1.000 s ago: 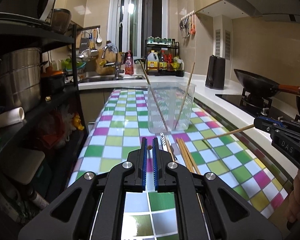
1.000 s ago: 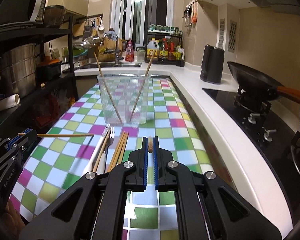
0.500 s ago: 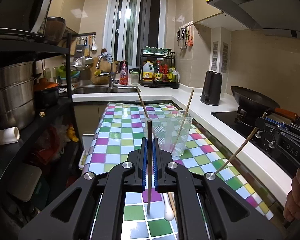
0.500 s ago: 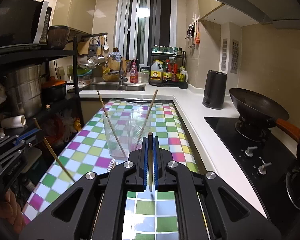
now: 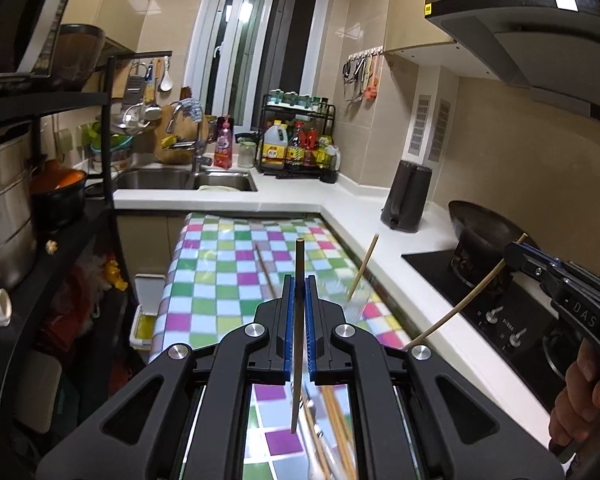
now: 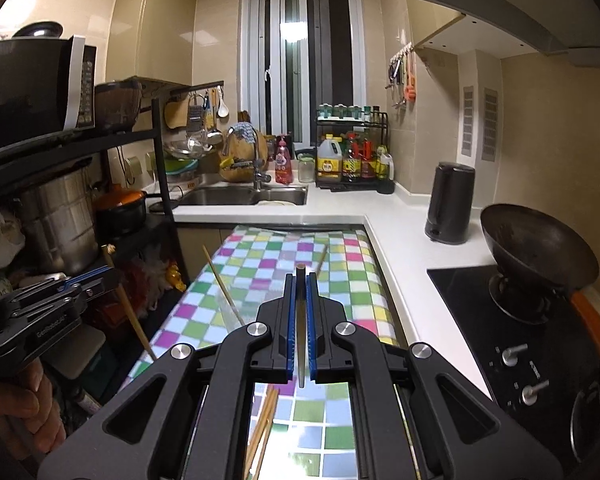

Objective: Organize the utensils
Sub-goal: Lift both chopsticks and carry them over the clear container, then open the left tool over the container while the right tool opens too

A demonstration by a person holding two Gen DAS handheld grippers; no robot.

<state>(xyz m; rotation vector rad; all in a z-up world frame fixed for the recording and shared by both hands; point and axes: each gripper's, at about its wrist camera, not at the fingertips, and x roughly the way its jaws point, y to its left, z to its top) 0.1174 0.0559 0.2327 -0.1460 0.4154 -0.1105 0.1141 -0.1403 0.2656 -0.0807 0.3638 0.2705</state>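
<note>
Pinching one chopstick (image 5: pixel 296 344) upright, the left gripper (image 5: pixel 299 296) is held above the bench (image 5: pixel 216 280); another chopstick (image 6: pixel 301 344) is pinched by the right gripper (image 6: pixel 300 296). Lowering both into the clear cup (image 6: pixel 230 312) at 11 o'clock seems next.

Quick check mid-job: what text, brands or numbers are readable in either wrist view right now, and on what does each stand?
"DAS": on the body of the right gripper, seen from the left wrist view.
"GenRobot.AI": on the body of the left gripper, seen from the right wrist view; small, partly guessed.
Bottle labels on the condiment rack: too small to read.
Yellow sticker on the range hood: blurred.
Stove knob markings: unreadable.
</note>
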